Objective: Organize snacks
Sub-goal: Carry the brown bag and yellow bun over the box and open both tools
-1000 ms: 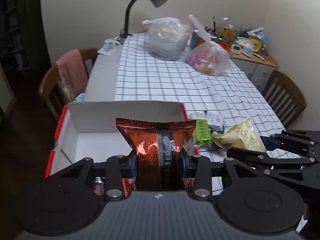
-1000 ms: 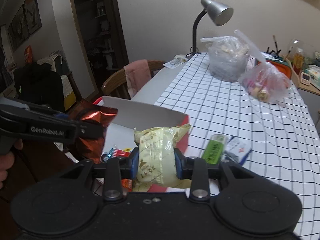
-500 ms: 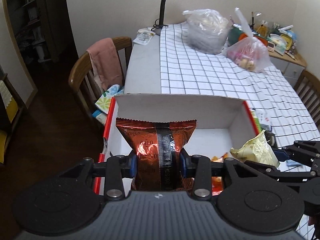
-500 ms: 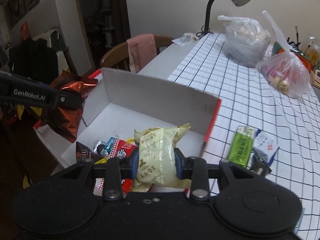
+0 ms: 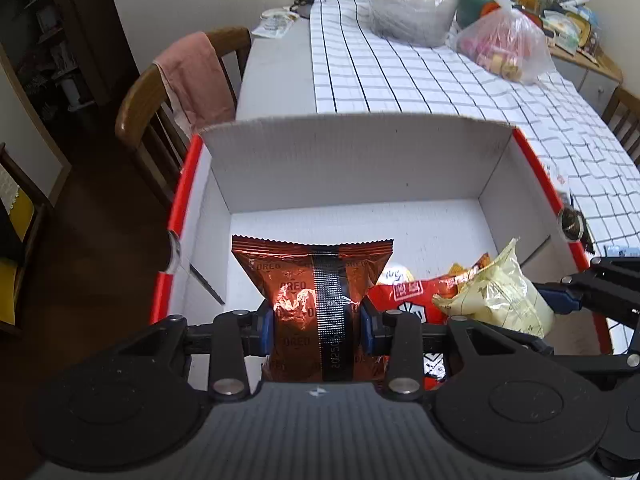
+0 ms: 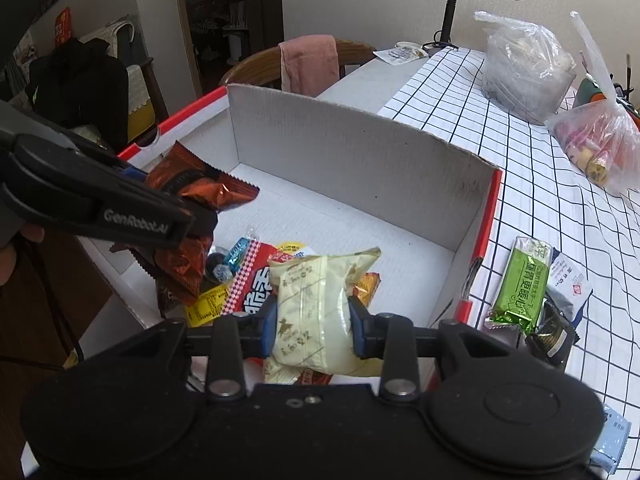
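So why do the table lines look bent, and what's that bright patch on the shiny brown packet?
Left wrist view: the fisheye lens bows the checked white tablecloth lines and the white cardboard box rim; glare flares on the crinkled copper-brown foil packet held by the left gripper. Right wrist view: same curving toward the edges, black corners, and the pale yellow wrapped snack stays sharp.

The left hand-held gripper (image 5: 318,322) is sitting at the bottom centre of its frame, its blue-padded fingers (image 5: 266,326) pinching inward on a packet. The right hand-held gripper (image 6: 312,326) is doing likewise low in its own frame, fingers (image 6: 357,330) pressing in from both sides.
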Demonstrator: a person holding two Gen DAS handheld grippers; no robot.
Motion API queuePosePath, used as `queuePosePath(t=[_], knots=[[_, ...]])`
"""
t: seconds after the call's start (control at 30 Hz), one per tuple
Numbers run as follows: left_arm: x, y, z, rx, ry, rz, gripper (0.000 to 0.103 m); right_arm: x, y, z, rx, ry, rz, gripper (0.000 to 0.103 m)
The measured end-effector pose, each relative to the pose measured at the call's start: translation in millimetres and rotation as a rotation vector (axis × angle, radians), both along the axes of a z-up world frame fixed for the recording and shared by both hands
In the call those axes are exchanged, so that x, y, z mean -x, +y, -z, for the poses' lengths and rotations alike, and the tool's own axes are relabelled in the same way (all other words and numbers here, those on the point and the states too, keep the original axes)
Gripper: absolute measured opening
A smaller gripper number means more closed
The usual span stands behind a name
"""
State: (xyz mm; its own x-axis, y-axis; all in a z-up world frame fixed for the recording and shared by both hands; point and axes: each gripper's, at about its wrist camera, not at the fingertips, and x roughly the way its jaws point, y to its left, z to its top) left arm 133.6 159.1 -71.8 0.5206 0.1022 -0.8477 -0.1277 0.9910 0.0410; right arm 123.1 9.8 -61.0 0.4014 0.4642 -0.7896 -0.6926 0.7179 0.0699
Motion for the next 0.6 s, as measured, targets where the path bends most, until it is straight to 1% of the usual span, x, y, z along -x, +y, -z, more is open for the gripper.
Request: queuePosePath(t=[0.2,0.23,0.3,0.33,0.37,0.5,0.6], knots=[[0,-6,8,0.004,0.023,0.003,0.039,2,0,-1,0.002,-0.001,-0.005,0.038],[0,-7,8,0.004,0.024,0.002,0.041,2,-1,-2,-0.001,-0.001,-0.003,0.039],[2,-8,8,0.011,0.02,0.001,0.048,0,-3,-3,-0.009,0.002,0.001,0.041],[4,-8,7,0.013,0.017,-0.001,0.054,0,-5,-4,-0.012,0.001,0.003,0.043],[5,-8,6,0.016,0.011,-0.003,0.058,1,-6,-6,-0.017,0.0,0.004,0.044],[10,-7,0,0.029,-0.005,-0.009,0.058,2,-14,-14,-0.047,-0.002,0.013,0.047],[14,-6,-6,0.037,-0.022,-0.016,0.059,4,-21,-23,-0.074,-0.004,0.022,0.051]])
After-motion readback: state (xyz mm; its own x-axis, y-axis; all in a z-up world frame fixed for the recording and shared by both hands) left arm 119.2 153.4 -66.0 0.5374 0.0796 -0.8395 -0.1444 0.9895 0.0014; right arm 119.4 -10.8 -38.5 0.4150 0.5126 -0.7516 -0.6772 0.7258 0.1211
